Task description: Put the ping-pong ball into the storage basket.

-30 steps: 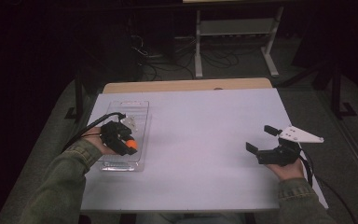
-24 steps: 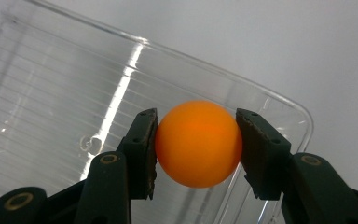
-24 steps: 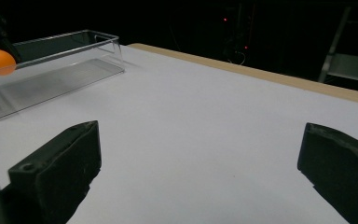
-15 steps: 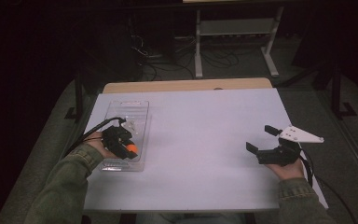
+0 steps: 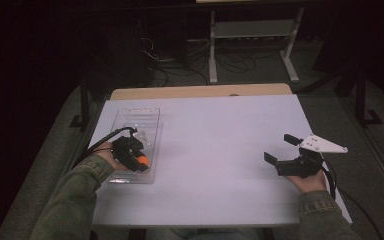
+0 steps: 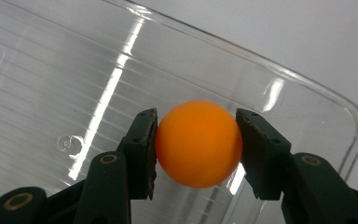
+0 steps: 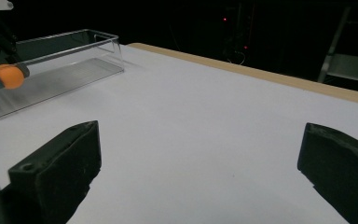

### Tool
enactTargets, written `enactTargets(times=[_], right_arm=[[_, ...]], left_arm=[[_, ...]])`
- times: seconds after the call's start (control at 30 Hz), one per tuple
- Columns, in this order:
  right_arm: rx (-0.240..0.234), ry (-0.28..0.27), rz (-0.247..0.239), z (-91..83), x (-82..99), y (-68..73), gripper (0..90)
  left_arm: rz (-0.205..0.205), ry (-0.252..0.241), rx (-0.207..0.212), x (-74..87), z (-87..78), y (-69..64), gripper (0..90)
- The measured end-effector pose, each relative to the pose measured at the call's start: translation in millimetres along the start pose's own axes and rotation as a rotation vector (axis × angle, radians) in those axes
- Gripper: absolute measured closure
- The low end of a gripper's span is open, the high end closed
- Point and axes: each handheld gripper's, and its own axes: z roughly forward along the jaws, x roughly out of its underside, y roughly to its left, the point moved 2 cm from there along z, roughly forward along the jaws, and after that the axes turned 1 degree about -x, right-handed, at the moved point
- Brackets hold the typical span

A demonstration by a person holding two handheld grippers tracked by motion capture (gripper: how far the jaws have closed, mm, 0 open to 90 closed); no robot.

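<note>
My left gripper is shut on an orange ball, both pads pressed against its sides. It holds the ball low over the near end of a clear plastic tray at the table's left. In the high view the ball peeks out below the left gripper. My right gripper rests at the table's right side, its jaws wide apart with nothing between them. Its own view shows the fingers over bare white tabletop, with the tray and the ball far off at the left.
The white table has a wooden strip along its far edge. Beyond it stand a metal rack and loose cables on a dark floor.
The left gripper has sunk a little toward the tray's near end with the ball still in it. The right gripper has stayed where it was.
</note>
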Motion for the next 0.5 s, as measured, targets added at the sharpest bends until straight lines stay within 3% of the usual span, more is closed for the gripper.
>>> enactTargets(times=[0.5], right_arm=[[-0.001,0.003,0.000,0.0,0.0,0.0,0.0]], left_arm=[[-0.017,-0.001,-0.003,2.7,2.2,0.9,49.3]])
